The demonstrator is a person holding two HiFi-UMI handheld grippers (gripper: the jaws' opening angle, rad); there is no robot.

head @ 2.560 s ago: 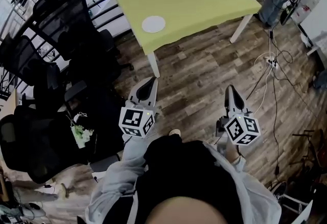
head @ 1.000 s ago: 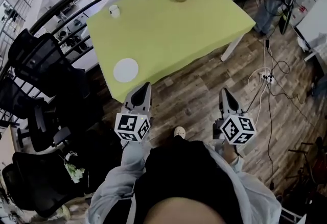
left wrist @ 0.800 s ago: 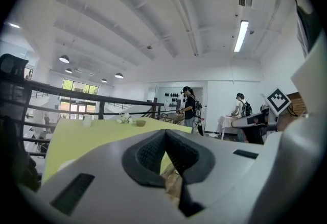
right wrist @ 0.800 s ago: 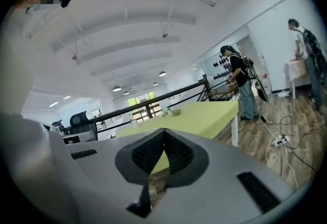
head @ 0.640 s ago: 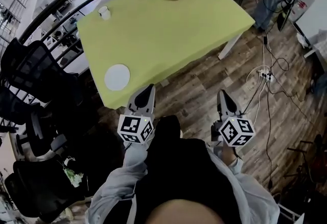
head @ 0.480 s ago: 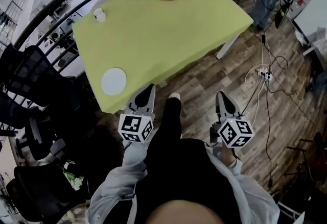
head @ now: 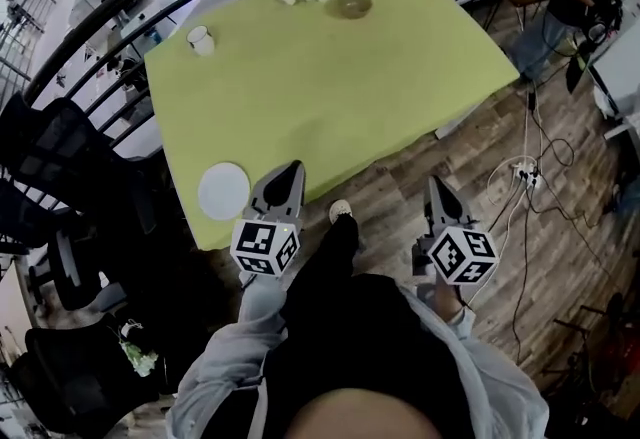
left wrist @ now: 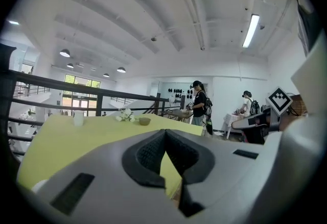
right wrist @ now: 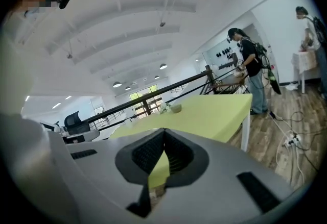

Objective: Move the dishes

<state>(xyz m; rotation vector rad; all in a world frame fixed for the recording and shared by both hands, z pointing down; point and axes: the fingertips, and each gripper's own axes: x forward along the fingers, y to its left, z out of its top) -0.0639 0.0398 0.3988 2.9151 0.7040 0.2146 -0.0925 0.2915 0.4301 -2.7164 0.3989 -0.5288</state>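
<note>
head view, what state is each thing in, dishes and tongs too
plate, flat, empty, near the front left corner of the table
cup, upright, far left of the table
bowl, upright, at the far edge
left tongs, shut, empty
right tongs, shut, empty

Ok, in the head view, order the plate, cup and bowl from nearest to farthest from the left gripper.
1. plate: near left corner of the table, just left of the left gripper.
2. cup: far left corner.
3. bowl: far edge, toward the right.
</note>
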